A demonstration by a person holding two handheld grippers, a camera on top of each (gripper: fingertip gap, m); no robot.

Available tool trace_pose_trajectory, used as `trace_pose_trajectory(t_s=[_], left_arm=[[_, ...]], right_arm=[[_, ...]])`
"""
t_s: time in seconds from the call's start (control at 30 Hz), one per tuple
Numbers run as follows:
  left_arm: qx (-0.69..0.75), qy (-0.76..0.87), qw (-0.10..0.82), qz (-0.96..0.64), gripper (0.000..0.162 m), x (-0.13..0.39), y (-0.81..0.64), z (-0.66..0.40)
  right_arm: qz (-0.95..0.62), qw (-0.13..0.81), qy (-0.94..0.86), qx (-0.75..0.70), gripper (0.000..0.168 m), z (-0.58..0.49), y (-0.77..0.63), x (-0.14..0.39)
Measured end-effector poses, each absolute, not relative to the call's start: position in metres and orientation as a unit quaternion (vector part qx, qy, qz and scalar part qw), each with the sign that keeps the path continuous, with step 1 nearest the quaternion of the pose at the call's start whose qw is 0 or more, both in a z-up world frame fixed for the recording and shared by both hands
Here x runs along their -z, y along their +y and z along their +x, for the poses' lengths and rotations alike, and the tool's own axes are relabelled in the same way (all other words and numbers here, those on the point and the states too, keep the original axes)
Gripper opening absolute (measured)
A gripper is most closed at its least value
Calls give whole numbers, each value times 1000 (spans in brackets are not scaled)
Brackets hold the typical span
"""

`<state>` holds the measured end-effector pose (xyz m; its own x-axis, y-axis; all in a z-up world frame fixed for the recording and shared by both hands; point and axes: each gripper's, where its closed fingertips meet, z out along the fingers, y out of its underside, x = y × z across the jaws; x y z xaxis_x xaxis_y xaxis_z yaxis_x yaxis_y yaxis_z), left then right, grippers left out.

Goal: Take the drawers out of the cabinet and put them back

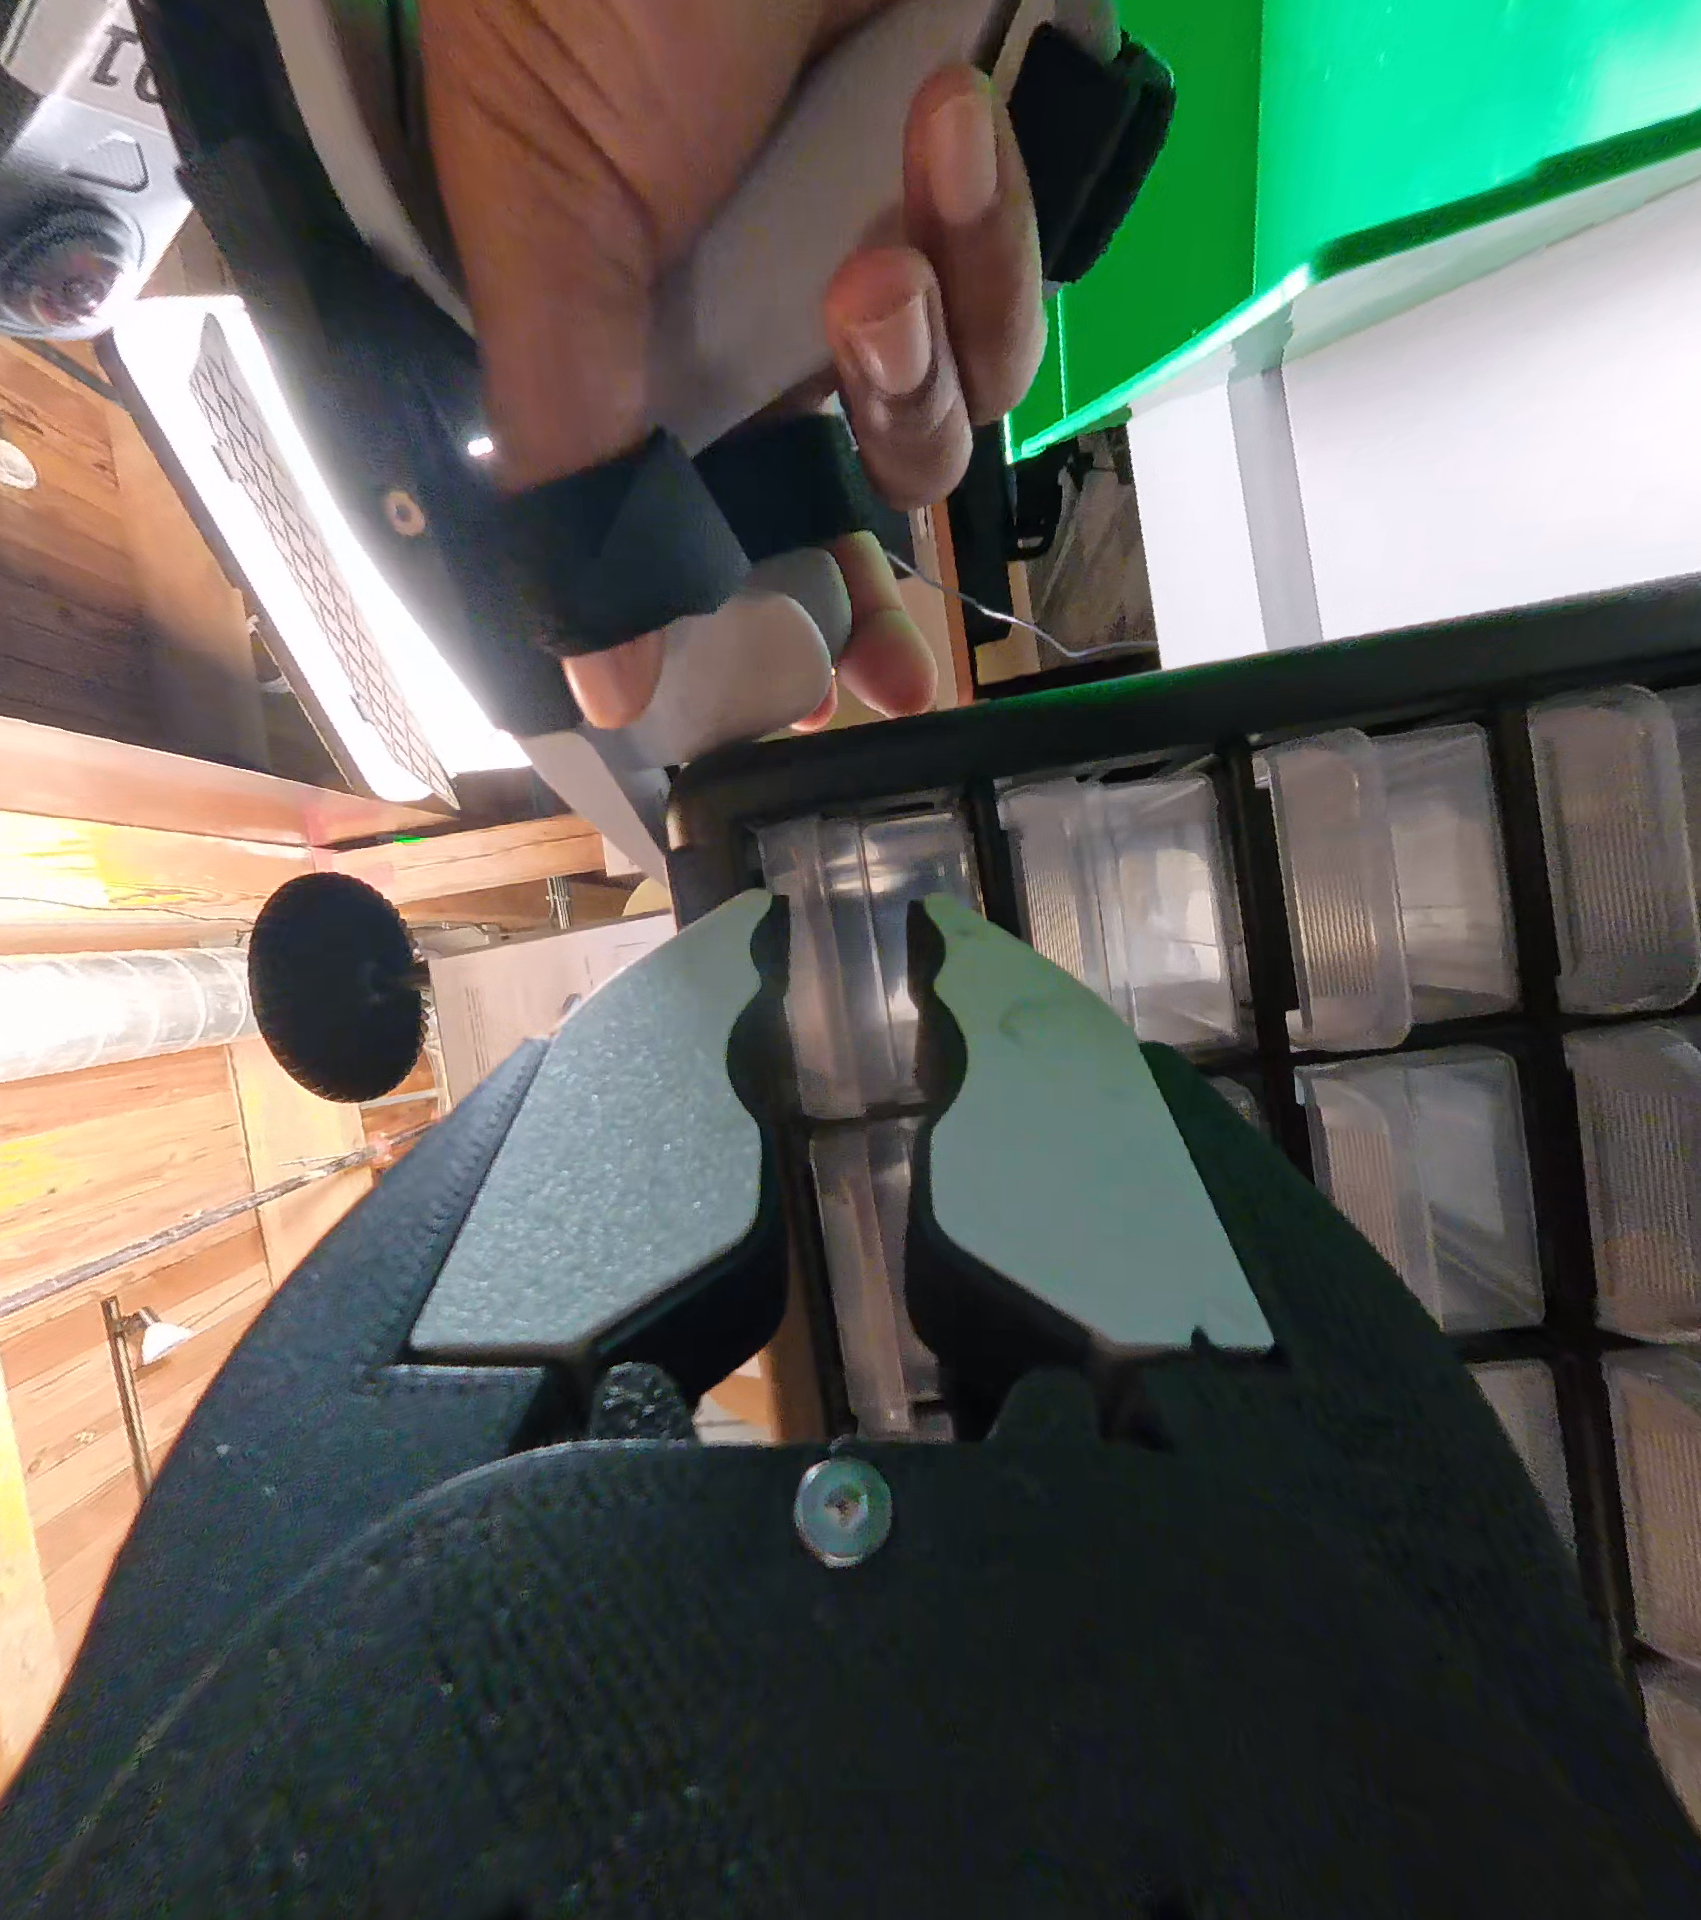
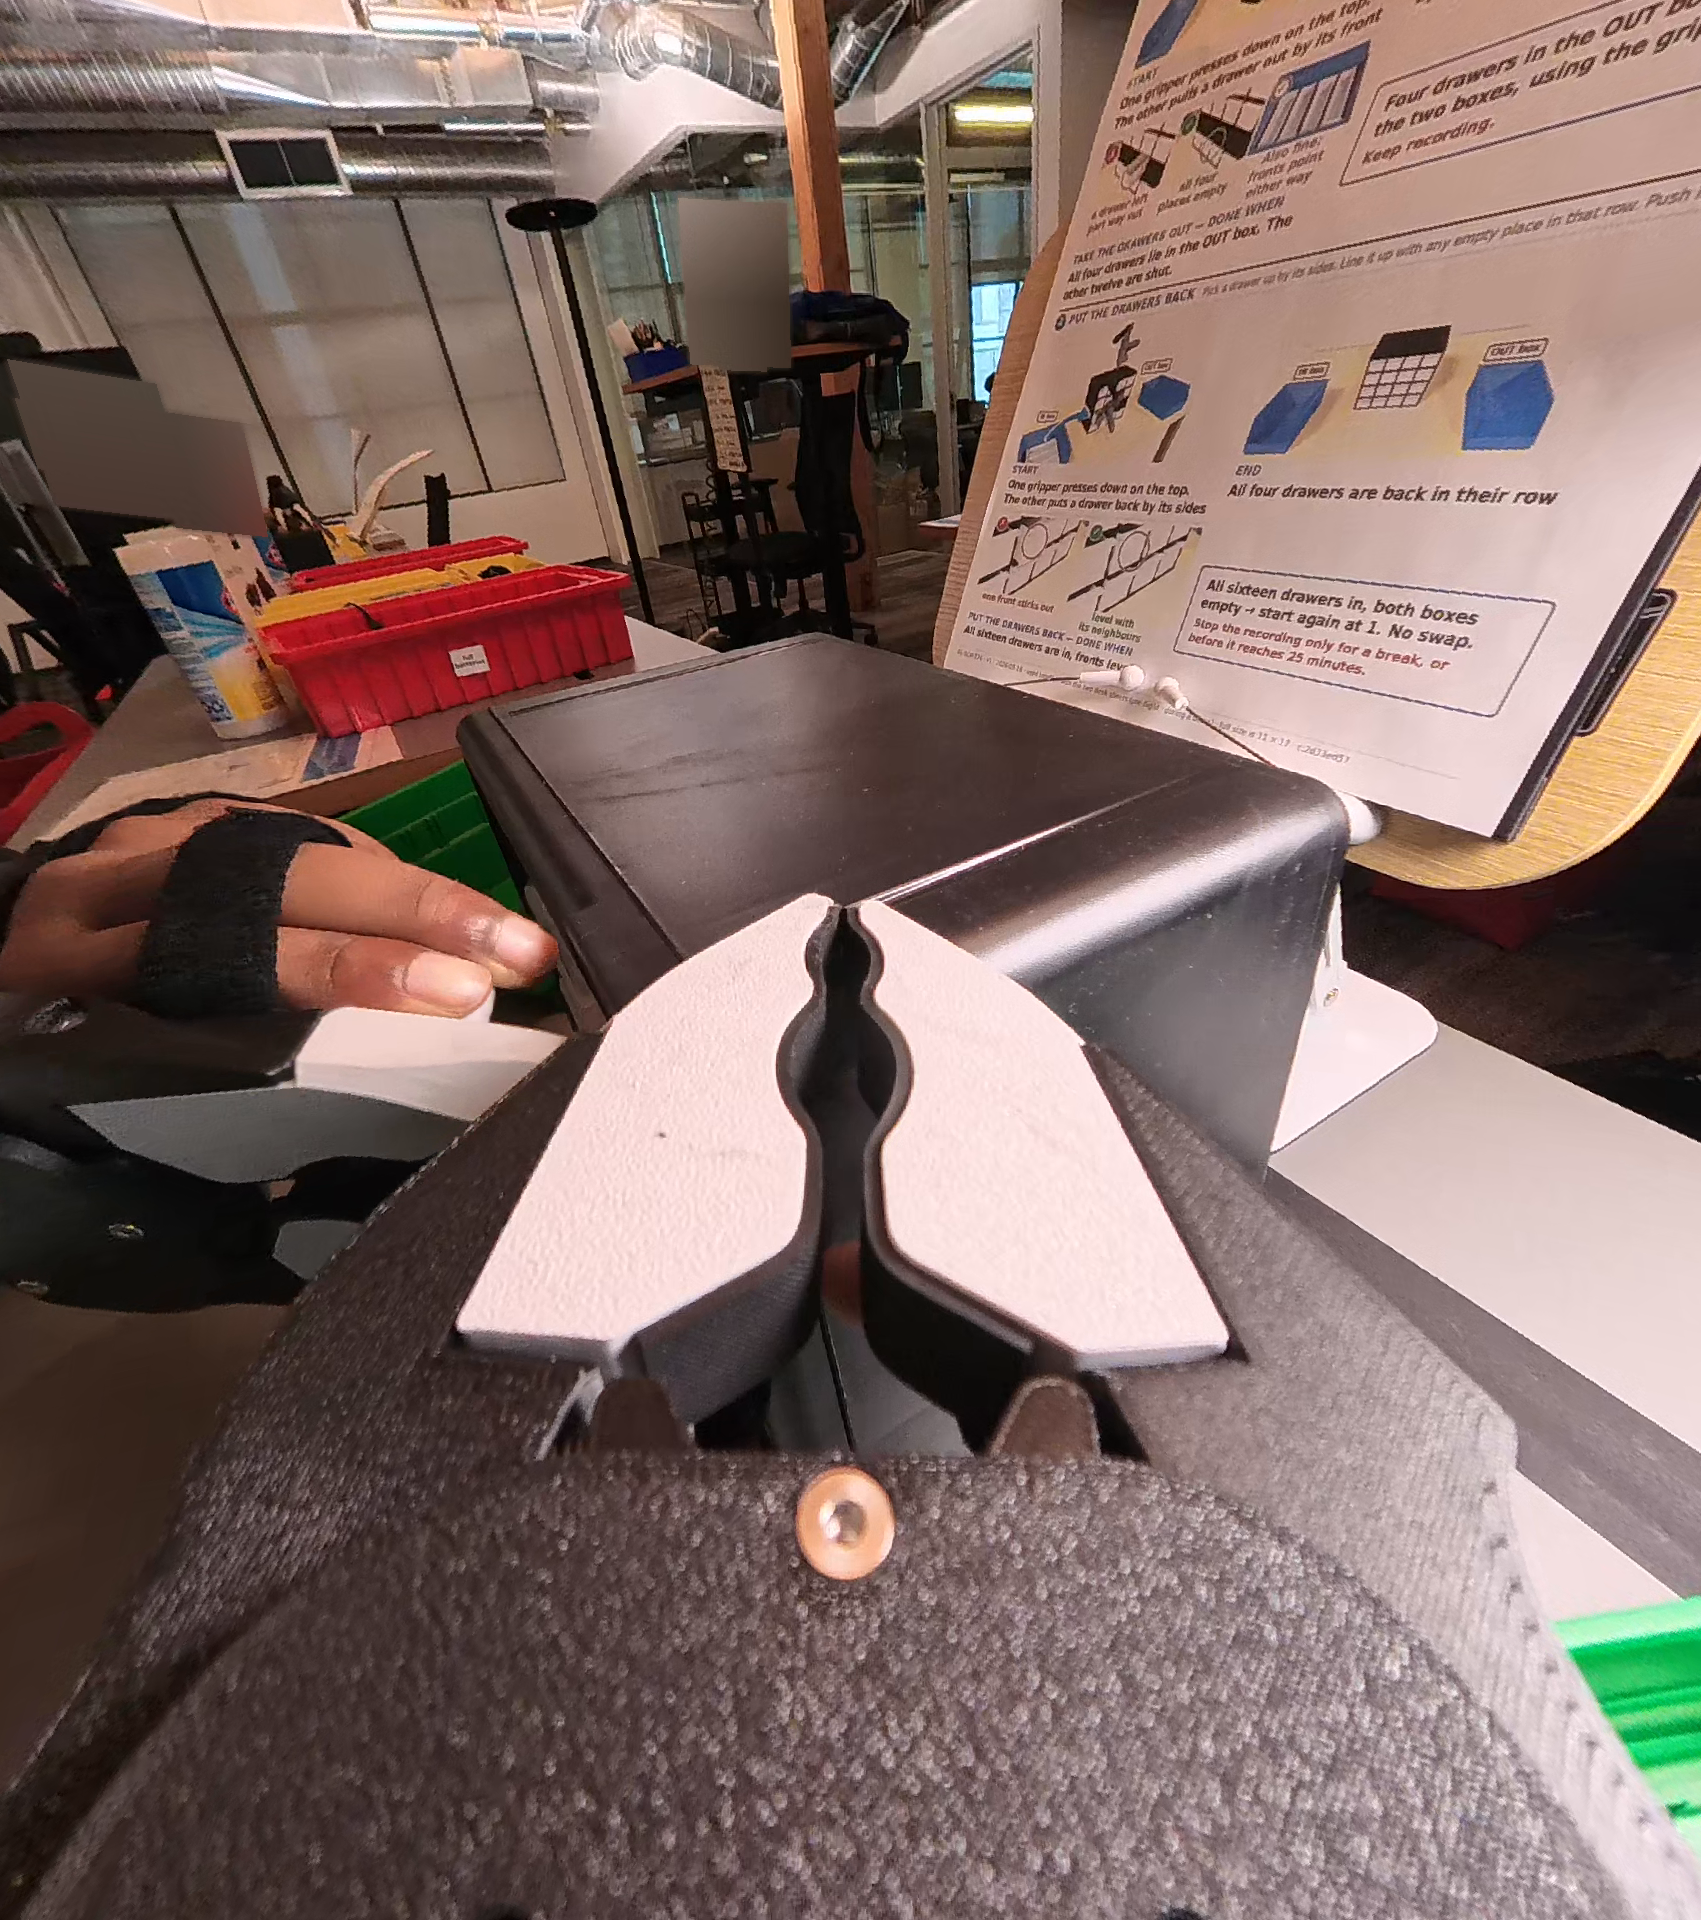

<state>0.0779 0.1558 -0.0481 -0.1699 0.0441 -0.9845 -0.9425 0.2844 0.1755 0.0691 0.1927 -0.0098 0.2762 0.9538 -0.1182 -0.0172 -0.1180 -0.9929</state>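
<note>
A black cabinet (image 1: pixel 1241 717) holds rows of clear plastic drawers. My left gripper (image 1: pixel 846 914) is at the corner drawer (image 1: pixel 856 997) of the end column, with one finger on each side of its clear front handle, shut on it. My right gripper (image 2: pixel 841 914) is shut and empty, its tips resting on the front edge of the cabinet's top (image 2: pixel 825 769). It also shows in the left wrist view (image 1: pixel 617 790), held by a hand, at the cabinet's top edge. The left gripper's body (image 2: pixel 202 1122) and the hand holding it show at the left of the right wrist view.
A green bin (image 2: pixel 1698 1745) sits at the near right and another green bin (image 2: pixel 430 831) at the left behind the hand. An instruction board (image 2: pixel 1345 416) leans behind the cabinet. Red trays (image 2: pixel 451 644) and a wipes canister (image 2: pixel 202 644) stand on a table farther back.
</note>
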Motion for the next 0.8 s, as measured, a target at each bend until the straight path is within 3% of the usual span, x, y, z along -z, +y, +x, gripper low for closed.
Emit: trace_pose_trajectory(t_s=[0.23,0.8], left_arm=[[-453,597,540,-384,30,52,149,76],[-408,543,553,-483,17,67,159,51]], right_arm=[[-594,534,-395,-454,0,69,193,10],[-592,532,-390,-463,0,69,193,10]])
